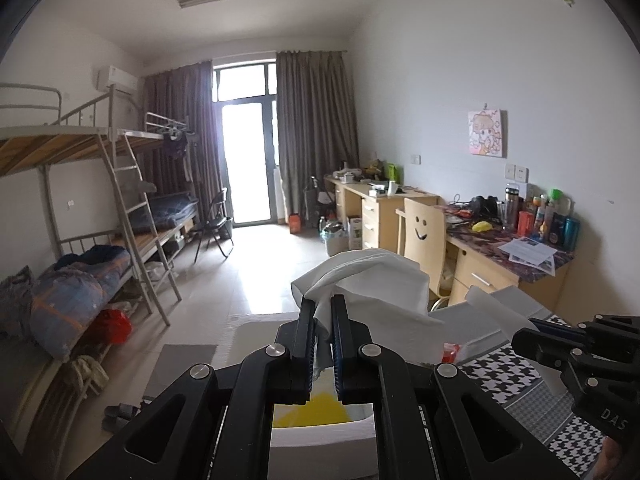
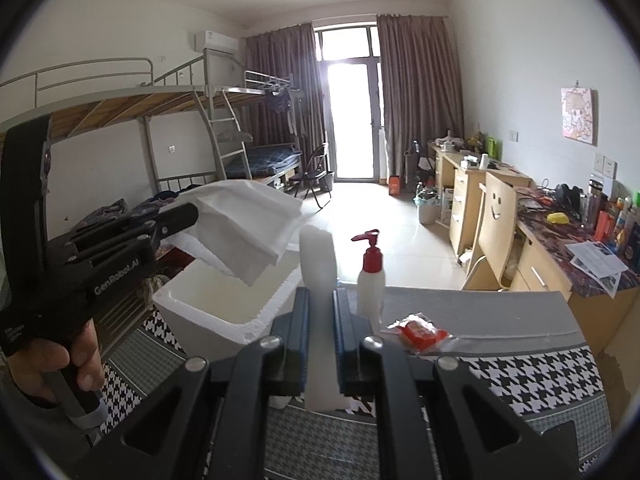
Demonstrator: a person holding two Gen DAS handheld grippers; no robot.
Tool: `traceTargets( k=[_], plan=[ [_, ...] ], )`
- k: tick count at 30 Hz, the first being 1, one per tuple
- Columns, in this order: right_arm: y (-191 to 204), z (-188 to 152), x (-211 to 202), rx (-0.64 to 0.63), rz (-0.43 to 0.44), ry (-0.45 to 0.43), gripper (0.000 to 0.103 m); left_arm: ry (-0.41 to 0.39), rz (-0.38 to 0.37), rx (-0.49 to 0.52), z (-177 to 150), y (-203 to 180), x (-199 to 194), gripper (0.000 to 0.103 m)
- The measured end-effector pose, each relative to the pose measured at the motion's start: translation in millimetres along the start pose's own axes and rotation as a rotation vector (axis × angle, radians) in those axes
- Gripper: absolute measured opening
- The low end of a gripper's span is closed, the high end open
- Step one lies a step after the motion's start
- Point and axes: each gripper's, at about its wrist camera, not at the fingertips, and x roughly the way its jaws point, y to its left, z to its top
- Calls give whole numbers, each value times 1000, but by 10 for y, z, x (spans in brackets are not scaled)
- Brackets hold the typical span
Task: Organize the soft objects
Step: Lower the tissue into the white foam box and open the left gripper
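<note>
**Left wrist view.** The left tool [image 1: 322, 312] sits at the lower centre of the frame with its jaws fully closed on a white tissue sheet [image 1: 368, 280]. The sheet bunches between the fingers and billows up and to the right of the fingertips. Below the jaws, at the bottom centre, a white foam box [image 1: 320, 436] shows, with something yellow [image 1: 310, 410] inside it. The right tool [image 1: 536, 336] enters from the right edge and also grips white sheet material; whether it is the same sheet cannot be told from here. A red packet [image 1: 452, 354] lies on the houndstooth-covered worktop [image 1: 516, 376] to the right of centre.

**Right wrist view.** The right tool [image 2: 320, 300] is at the lower centre, jaws closed on a narrow strip of white tissue [image 2: 318, 256] that stands up between the fingers. At the left of the frame a hand [image 2: 52, 364] holds the left tool [image 2: 188, 212], with the folded sheet hanging from it above the open foam box [image 2: 208, 320]. A pump bottle [image 2: 371, 272] stands just right of the strip, and the red packet lies at the lower right of centre.

**Procedure, as judged.** The step in hand appears to be shaping the tissue before stowing it in the box.
- Keep both grips firm; thin tissue slips and tears readily.
- Move the two tools together to avoid pulling the material taut.
- Lower the sheet over the box opening, clear of the foam rim.
- Keep the right tool away from the pump bottle, which could tip over.
</note>
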Motion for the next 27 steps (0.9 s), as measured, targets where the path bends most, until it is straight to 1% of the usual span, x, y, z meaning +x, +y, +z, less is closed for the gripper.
traceTargets(
  k=[11, 23, 27],
  plan=[
    [92, 52, 170, -23, 44, 29, 14, 21, 67, -25, -33, 189, 33, 8],
    [218, 101, 345, -62, 75, 56, 14, 73, 103, -37, -108, 314, 219, 8],
    [280, 111, 390, -71, 78, 62, 14, 94, 103, -36, -134, 333, 317, 8]
  ],
)
